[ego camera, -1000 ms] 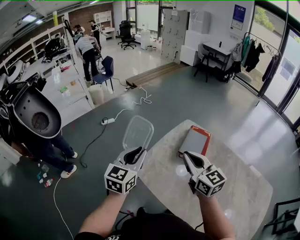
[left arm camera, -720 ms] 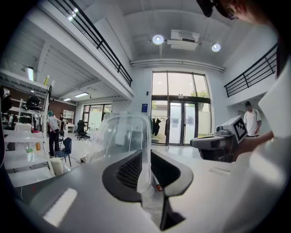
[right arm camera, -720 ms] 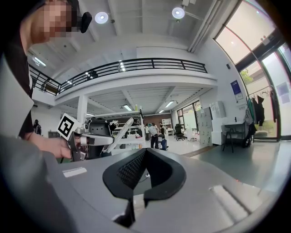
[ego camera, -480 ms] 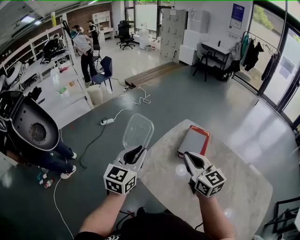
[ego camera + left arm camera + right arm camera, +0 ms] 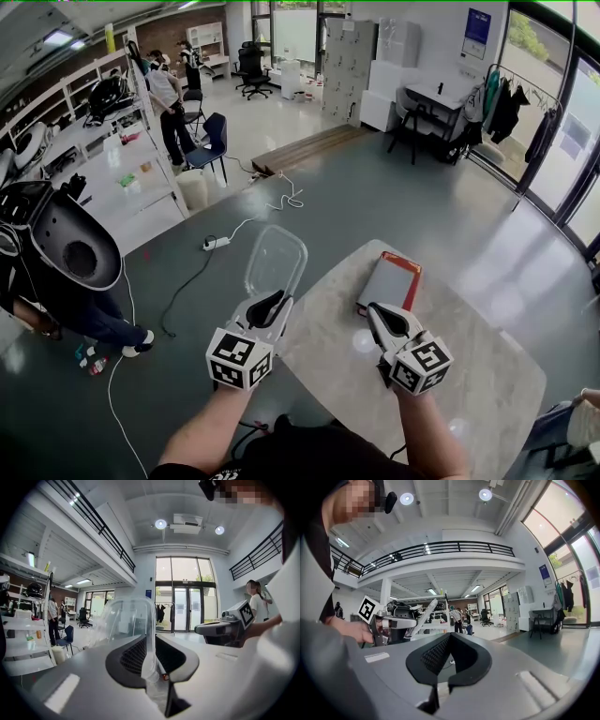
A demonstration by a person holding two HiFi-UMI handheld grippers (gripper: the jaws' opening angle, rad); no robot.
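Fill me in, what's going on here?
A person holds a two-jaw gripper in each hand at a marble-look table. The left gripper is clamped on the edge of a clear plastic lid, held up in the air beyond the table's edge. The right gripper hangs over the table with its jaws together on nothing. A flat grey box with an orange-red rim lies just ahead of it.

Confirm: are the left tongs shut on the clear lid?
Shut: the left tongs pinch the clear lid by its rim.

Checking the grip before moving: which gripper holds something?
The left gripper: its jaws clamp a clear plastic lid; the right gripper holds nothing.
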